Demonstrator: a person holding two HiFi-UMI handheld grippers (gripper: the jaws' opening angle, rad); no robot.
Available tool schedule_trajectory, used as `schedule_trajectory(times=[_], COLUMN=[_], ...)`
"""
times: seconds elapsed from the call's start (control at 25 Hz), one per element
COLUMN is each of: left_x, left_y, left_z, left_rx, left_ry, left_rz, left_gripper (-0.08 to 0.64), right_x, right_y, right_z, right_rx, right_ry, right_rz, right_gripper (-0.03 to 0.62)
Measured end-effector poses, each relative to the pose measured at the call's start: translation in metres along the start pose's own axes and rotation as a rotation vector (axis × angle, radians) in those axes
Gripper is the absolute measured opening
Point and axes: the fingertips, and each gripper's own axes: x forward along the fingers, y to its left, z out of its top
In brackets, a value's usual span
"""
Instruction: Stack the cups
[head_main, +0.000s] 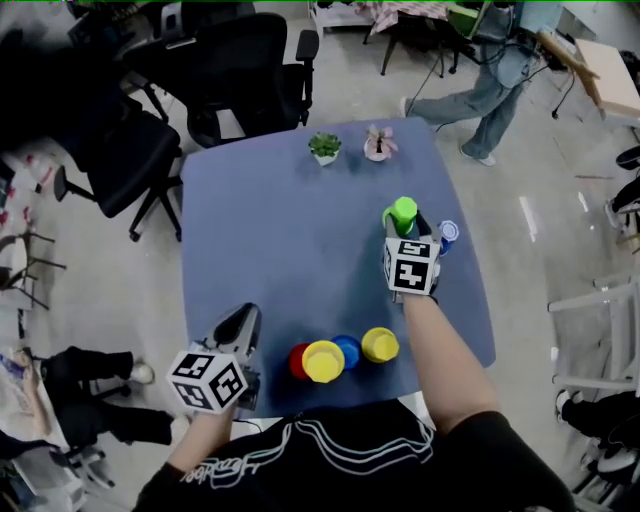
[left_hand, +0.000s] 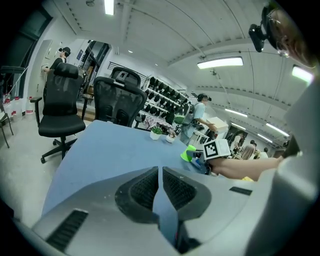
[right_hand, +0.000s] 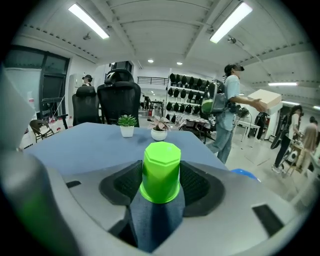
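- The right gripper (head_main: 407, 222) reaches over the right side of the blue table (head_main: 270, 230). Its fingers are clamped on the two sides of a green cup (right_hand: 161, 172).
- The green cup is upside down, with its flat base on top and its wider rim at the bottom. I cannot tell whether the rim rests on the table or hangs just above it.
- A lone blue cup (head_main: 448, 232) sits just right of the green cup, close to the table's right edge.
- The left gripper (head_main: 245, 316) is at the near left corner of the table. Its fingers are together with only a thin slit between them, and nothing is in it.
- Four cups are bunched at the near edge, between the two arms. From left to right they are a red cup (head_main: 296, 362), a yellow cup (head_main: 323, 361), a second blue cup (head_main: 349, 348) and a second yellow cup (head_main: 380, 344).
- The red, first yellow and second blue cups touch or overlap. The second yellow cup is just beside them.
- Two small potted plants (head_main: 324, 147) stand side by side at the far edge of the table.
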Motion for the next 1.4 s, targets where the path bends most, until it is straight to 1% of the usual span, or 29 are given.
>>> schedule_trajectory(times=[0.2, 0.32, 0.52, 0.76, 0.92, 1.08, 1.4], left_x=[0.004, 0.006, 0.002, -0.005, -0.017, -0.034, -0.07], left_y=[-0.003, -0.007, -0.011, -0.018, -0.032, -0.038, -0.056], left_z=[0.004, 0.004, 0.005, 0.009, 0.01, 0.01, -0.004], left_rx=[0.014, 0.01, -0.002, -0.017, -0.01, -0.014, -0.044], left_ry=[0.002, -0.007, -0.013, -0.034, -0.042, -0.063, -0.091], left_rz=[-0.01, -0.019, -0.028, -0.018, -0.027, 0.005, 0.049], left_gripper=[0.048, 0.048, 0.048, 0.048, 0.048, 0.048, 0.048], right_x=[0.0, -0.007, -0.028, -0.057, -0.08, -0.104, -0.161], right_y=[0.0, -0.002, 0.007, 0.021, 0.025, 0.031, 0.045], right_z=[-0.001, 0.005, 0.016, 0.028, 0.031, 0.034, 0.039], right_rx=[-0.006, -0.017, -0.047, -0.068, -0.053, -0.057, -0.123], right_ry=[0.0, -0.017, -0.06, -0.084, -0.1, -0.116, -0.162], right_rz=[0.006, 0.008, 0.054, 0.143, 0.205, 0.258, 0.366], right_gripper=[0.247, 0.245, 0.244, 0.244, 0.242, 0.241, 0.241])
